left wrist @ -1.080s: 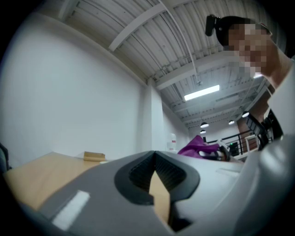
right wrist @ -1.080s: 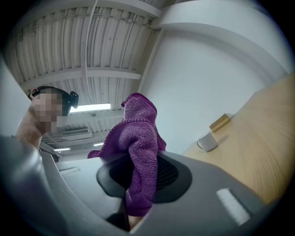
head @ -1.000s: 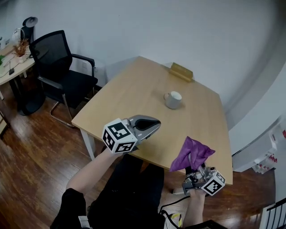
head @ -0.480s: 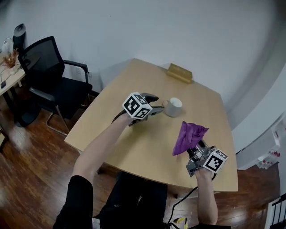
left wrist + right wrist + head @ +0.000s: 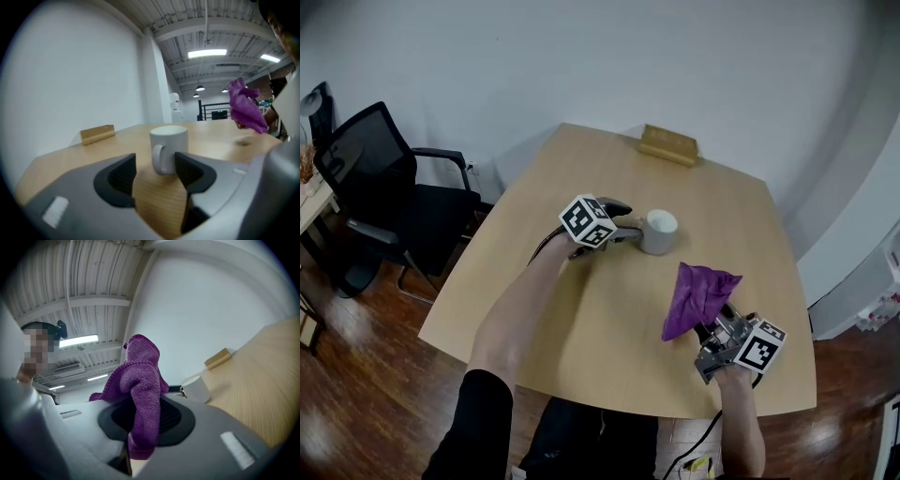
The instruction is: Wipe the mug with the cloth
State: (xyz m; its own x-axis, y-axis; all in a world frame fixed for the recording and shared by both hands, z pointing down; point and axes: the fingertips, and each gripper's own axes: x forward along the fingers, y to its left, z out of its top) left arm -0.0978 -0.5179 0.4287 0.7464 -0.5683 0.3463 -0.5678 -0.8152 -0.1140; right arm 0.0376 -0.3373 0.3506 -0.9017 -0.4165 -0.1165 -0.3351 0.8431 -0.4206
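A white mug [image 5: 660, 232] stands upright on the wooden table [image 5: 581, 319], its handle turned toward my left gripper [image 5: 630, 234]. That gripper is open, and the mug [image 5: 168, 147] sits just beyond its jaw tips with the handle facing the gap, untouched. My right gripper [image 5: 719, 327] hovers over the table's near right part, shut on a purple cloth [image 5: 695, 295] that stands up bunched above it. In the right gripper view the cloth [image 5: 140, 394] hangs between the jaws, and the mug [image 5: 196, 388] shows small behind it.
A small wooden block [image 5: 667, 144] lies at the table's far edge. A black office chair [image 5: 380, 192] stands on the wood floor to the left. A white wall runs behind the table.
My left gripper has travelled from the table's near edge up to the mug and its jaws have spread. The right gripper with the cloth has come in over the table.
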